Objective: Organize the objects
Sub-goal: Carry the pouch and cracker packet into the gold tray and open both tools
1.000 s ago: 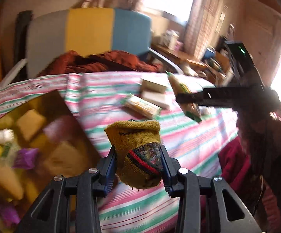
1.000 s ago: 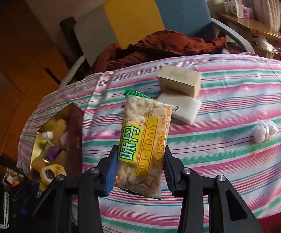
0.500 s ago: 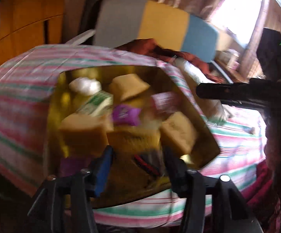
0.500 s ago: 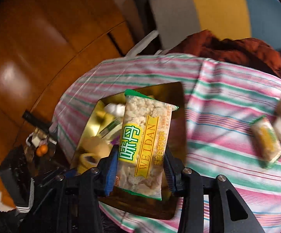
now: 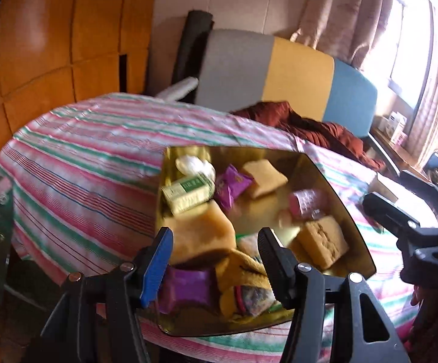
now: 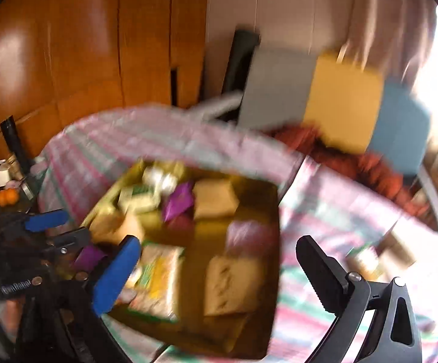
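With both sets of jaws spread apart above the gold tray (image 5: 325, 178) on the bench, my sock (image 5: 243, 287) and snack packet (image 6: 155, 281) lie inside it, gathered with the other items.

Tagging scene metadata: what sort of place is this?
Likely a lived-in home room, perhaps a bedroom or living room: striped tablecloth on the table, grey-yellow-blue chair with clothing on it, wood-panelled wall, curtained window.

- home living room
- wood-panel wall (image 5: 67, 30)
- grey-yellow-blue chair (image 5: 297, 75), rust blanket (image 5: 318, 127) on it
- curtains (image 5: 340, 9) by window
- desk with striped cloth (image 5: 83, 157)
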`<state>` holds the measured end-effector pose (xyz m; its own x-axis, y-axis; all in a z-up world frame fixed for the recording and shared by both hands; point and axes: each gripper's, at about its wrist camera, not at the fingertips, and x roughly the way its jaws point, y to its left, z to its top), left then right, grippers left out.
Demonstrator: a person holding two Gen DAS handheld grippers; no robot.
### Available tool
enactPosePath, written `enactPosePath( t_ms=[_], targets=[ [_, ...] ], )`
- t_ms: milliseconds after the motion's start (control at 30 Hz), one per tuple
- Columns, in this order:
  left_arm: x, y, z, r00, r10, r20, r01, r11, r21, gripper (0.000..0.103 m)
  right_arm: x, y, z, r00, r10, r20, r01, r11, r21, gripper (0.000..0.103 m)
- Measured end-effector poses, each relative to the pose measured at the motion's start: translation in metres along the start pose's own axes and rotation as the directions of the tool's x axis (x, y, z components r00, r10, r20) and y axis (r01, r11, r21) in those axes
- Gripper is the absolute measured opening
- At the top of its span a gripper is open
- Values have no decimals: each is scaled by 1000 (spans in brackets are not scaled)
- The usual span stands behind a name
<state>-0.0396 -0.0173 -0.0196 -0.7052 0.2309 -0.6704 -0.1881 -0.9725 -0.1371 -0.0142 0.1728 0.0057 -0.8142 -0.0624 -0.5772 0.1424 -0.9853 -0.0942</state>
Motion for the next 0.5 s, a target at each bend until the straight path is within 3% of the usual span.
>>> enactPosePath(
  t_ms=[33,100,200,400,500],
  targets=[
    [-2,-1,2,1000,11,11,-11,1000,2,59,-5,2,-3,998,-46,50,47,999,-15,103],
    [-7,-1,5,999,22,29,-22,1000,4,59,-2,7,-7,991,-125,40,126,991,-32,103],
    [-13,-4,8,997,59,49,-60,998,18,59,6,10,-15,996,-90,-21,89,996,-23,103],
    [-23,-10,8,989,114,91,-119,992,45,62,11,6,-28,988,-123,-89,124,992,4,103],
    [-22,-15,6,991,109,84,-114,992,61,63,10,-5,-37,990,-51,-132,57,997,43,103]
  ],
)
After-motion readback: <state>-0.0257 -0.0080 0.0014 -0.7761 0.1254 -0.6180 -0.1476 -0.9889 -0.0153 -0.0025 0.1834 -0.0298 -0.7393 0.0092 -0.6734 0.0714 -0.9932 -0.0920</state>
